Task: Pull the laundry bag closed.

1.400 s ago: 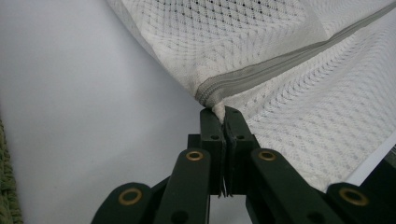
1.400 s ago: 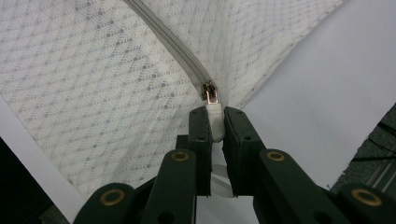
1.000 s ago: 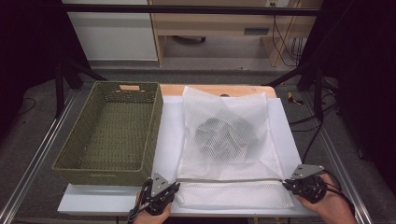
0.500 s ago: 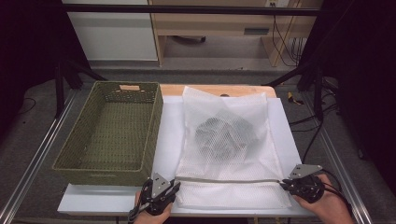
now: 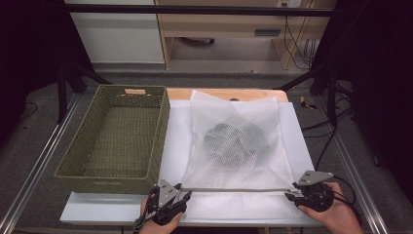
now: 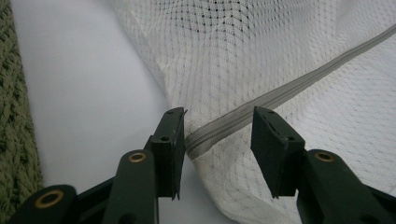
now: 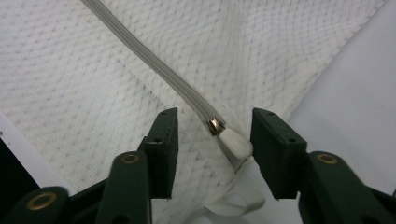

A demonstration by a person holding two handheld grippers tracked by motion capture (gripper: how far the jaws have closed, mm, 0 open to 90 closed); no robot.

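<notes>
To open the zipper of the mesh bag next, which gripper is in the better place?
The right gripper. The zipper pull lies between its open jaws, so it need only close and slide. The left gripper, jaws also open, sits at the zipper's other end, placed to hold the mesh bag steady.

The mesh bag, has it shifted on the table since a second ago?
No. The mesh bag keeps its place beside the green basket; its zipper looks unchanged.

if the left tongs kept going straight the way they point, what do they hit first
Most likely the grey zipper of the white mesh bag: its end already lies between the open jaws of the left tongs, which have just been opening. Depth is hard to judge.
</notes>
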